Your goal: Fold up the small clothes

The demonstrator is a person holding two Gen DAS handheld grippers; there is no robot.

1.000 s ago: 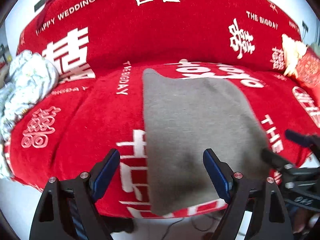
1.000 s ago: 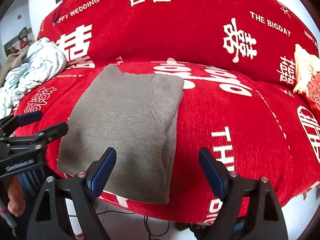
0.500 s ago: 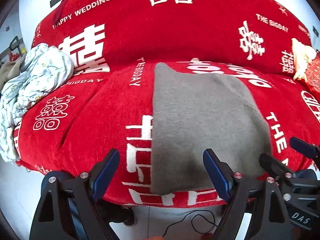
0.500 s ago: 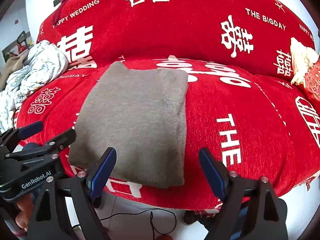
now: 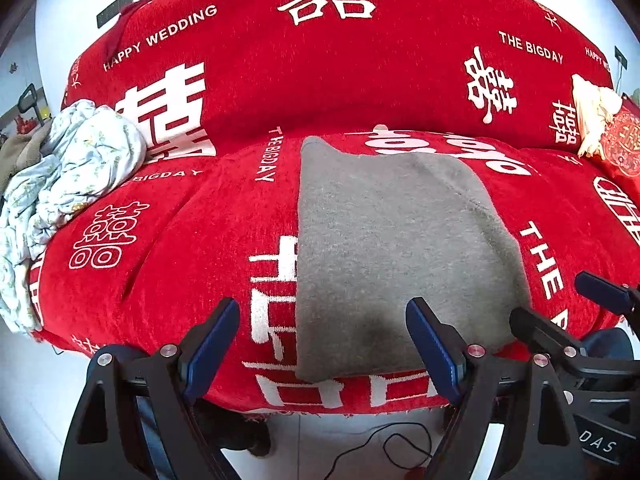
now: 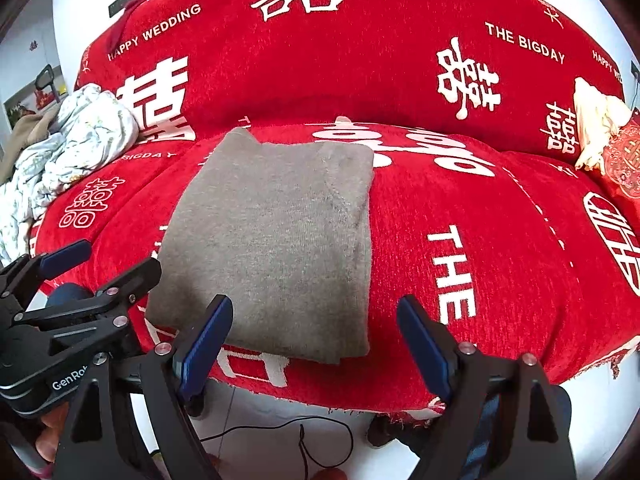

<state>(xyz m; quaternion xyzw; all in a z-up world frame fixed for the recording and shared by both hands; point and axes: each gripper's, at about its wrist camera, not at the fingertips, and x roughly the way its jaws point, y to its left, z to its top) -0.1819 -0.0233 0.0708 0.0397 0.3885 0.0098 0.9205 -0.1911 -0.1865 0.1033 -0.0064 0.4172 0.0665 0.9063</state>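
A folded grey knit garment (image 5: 400, 248) lies flat on the seat of a sofa under a red cover (image 5: 192, 240) printed with white wedding lettering, its near edge at the seat's front. The left hand-held gripper (image 5: 323, 344) and the right hand-held gripper (image 6: 315, 340) hover before it, jaws spread, pinching nothing. A crumpled floral cloth (image 5: 60, 184) sits far left.

The floral bundle (image 5: 60, 184) left of the grey garment (image 5: 392, 248) runs off the frame's left edge. Right of the garment, the red embroidered cushion (image 5: 620, 144) gets clipped by the rim. Below it, the sofa cover's (image 5: 180, 240) hem hides the cable's (image 5: 384, 448) far end.
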